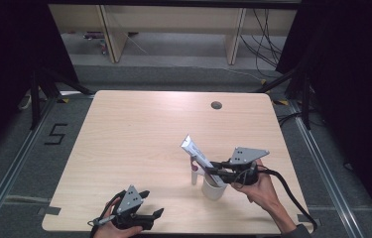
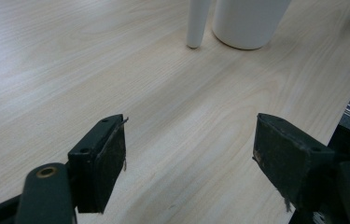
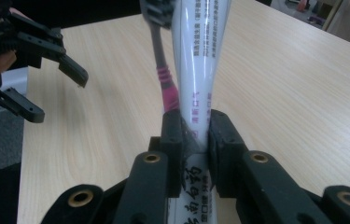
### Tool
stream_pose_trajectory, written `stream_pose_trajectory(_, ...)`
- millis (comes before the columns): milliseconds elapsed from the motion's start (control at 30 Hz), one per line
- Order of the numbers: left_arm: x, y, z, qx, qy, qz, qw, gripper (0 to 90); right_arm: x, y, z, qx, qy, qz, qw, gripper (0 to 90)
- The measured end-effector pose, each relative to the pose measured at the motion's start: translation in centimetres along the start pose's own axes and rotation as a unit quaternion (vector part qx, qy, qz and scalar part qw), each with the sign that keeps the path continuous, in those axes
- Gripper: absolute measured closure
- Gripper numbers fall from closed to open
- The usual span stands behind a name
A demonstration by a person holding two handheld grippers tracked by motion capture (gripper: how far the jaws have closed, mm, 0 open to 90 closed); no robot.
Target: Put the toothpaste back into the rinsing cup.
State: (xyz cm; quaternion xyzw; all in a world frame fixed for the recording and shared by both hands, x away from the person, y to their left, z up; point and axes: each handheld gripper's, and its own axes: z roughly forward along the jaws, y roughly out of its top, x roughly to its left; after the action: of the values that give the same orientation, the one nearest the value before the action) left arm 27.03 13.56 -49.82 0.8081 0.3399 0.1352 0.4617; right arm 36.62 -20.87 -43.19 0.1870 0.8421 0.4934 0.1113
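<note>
Toothpaste tube [image 1: 197,154] clamped in right tool [image 1: 221,173], slanting out of white cup [image 1: 214,189] lower right of centre on desk [image 1: 139,129] — mid-placement or mid-extraction, can't tell. Next: steady cup. Left tool [image 1: 150,204] wide open, empty.

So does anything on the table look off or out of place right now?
Nothing spilled or damaged. The white cup stands upright. The toothpaste tube leans steeply over it, but the right gripper is clamped on it. A toothbrush stands close beside the tube.
</note>
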Motion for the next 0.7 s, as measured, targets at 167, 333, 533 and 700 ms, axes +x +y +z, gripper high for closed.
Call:
stream_pose_trajectory(167, 0.0, 0.0, 0.0, -0.003, -0.002, 0.0, 1.0, 24.9, 0.2, -0.4, -0.2, 0.012, -0.01, 0.004, 0.9999, 78.0)
stream_pose_trajectory(333, 0.0, 0.0, 0.1, -0.002, -0.004, 0.003, 1.0, 24.9, 0.5, -0.8, 0.2, 0.03, 0.006, 0.007, 0.9995, 78.1)
stream_pose_trajectory(533, 0.0, 0.0, 0.0, -0.002, -0.003, 0.0, 1.0, 25.0, 0.6, -1.3, 0.4, 0.043, 0.001, 0.013, 0.999, 78.0)
stream_pose_trajectory(700, 0.0, 0.0, 0.0, 0.001, -0.001, 0.006, 1.0, 24.9, 0.6, -1.3, 0.4, 0.049, 0.003, 0.018, 0.9986, 78.0)
